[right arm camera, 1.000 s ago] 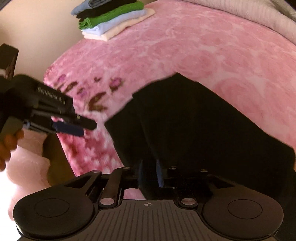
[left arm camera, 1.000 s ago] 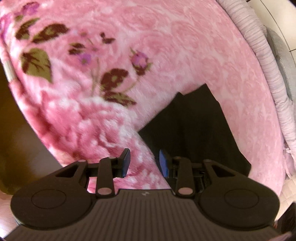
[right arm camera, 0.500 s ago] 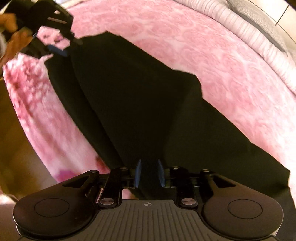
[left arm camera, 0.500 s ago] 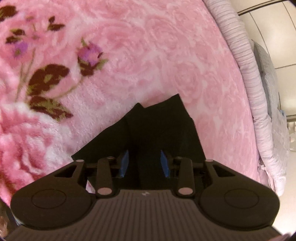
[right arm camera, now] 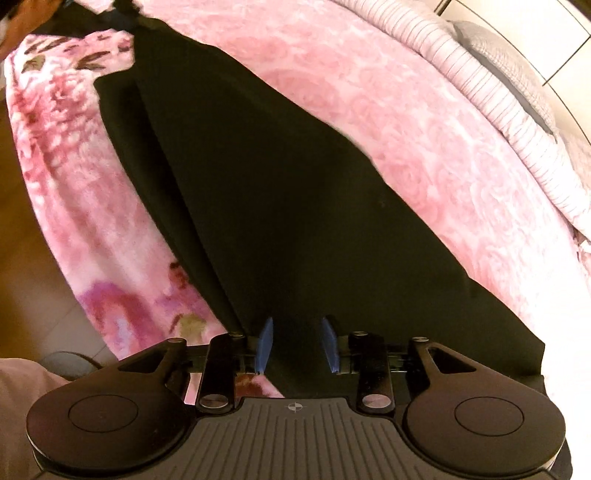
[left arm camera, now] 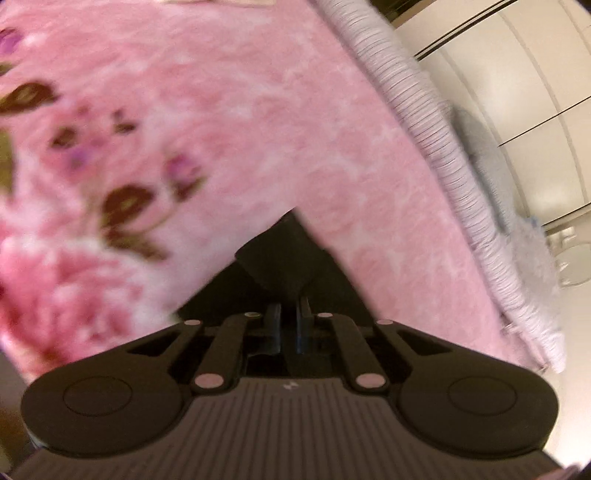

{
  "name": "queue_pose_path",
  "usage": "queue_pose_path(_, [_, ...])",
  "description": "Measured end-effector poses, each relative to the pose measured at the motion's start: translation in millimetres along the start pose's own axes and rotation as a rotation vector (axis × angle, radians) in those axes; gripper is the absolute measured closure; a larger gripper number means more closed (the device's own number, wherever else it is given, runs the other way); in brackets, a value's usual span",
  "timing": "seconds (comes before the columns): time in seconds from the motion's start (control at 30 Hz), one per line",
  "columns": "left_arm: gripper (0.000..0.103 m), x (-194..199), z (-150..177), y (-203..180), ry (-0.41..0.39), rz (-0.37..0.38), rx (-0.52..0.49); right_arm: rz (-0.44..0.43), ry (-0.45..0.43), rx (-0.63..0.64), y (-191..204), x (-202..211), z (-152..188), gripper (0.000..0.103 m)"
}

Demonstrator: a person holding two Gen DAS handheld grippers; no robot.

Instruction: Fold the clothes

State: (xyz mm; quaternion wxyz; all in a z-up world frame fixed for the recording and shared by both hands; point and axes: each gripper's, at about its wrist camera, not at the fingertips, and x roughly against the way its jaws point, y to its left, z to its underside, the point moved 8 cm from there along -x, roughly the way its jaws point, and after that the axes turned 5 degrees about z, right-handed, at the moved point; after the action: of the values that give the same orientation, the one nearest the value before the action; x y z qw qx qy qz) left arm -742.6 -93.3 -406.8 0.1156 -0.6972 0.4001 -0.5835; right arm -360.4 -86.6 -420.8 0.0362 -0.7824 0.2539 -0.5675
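Note:
A black garment [right arm camera: 277, 184] lies stretched in a long strip across the pink floral blanket [right arm camera: 406, 110]. In the right wrist view my right gripper [right arm camera: 297, 343] stands open over the garment's near end, its blue pads apart with cloth beneath them. At the far end, top left of that view, my left gripper [right arm camera: 122, 14] pinches the garment's corner. The left wrist view shows my left gripper [left arm camera: 290, 321] shut on a bunched peak of the black garment [left arm camera: 280, 254], raised a little off the blanket [left arm camera: 258, 110].
A striped lilac bolster [right arm camera: 480, 66] and a grey pillow [right arm camera: 517, 77] run along the bed's far side. Wooden floor [right arm camera: 29, 258] lies to the left of the bed edge. A person's hand [right arm camera: 18, 22] holds the left gripper. Pale cupboard doors [left arm camera: 517, 74] stand behind.
My left gripper came down over the garment's corner, closed on it and lifted it. My right gripper, earlier shut on the near end, has opened and let go.

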Motion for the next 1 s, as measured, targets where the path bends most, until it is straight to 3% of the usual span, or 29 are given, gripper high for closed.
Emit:
queue_pose_path(0.17, [0.098,-20.2,8.8,26.6,0.031,-0.056,0.043,-0.012,0.032,0.036,8.4,-3.7,11.0,0.068])
queue_pose_path(0.5, [0.098,-16.0,7.1,22.5,0.027,-0.026,-0.001,0.050,0.054,0.165,18.8,-8.2,18.8,0.068])
queue_pose_path(0.57, [0.098,-13.5,7.3,21.4,0.027,-0.016,-0.015,0.060,0.049,0.188,18.5,-11.4,19.6,0.073])
queue_pose_path(0.6, [0.098,-12.2,7.4,20.8,0.026,-0.011,-0.022,0.058,0.043,0.179,16.6,-10.5,18.8,0.088])
queue_pose_path(0.63, [0.098,-10.9,7.5,20.2,0.026,-0.006,-0.030,0.054,0.038,0.166,14.4,-9.2,17.9,0.095])
queue_pose_path(0.7, [0.098,-8.4,7.7,19.1,0.025,0.003,-0.044,0.052,0.025,0.143,9.8,-5.3,15.9,0.100])
queue_pose_path(1.0, [0.098,-17.2,17.7,29.2,0.056,-0.020,-0.092,0.033,0.083,0.164,18.1,-15.1,20.3,0.102])
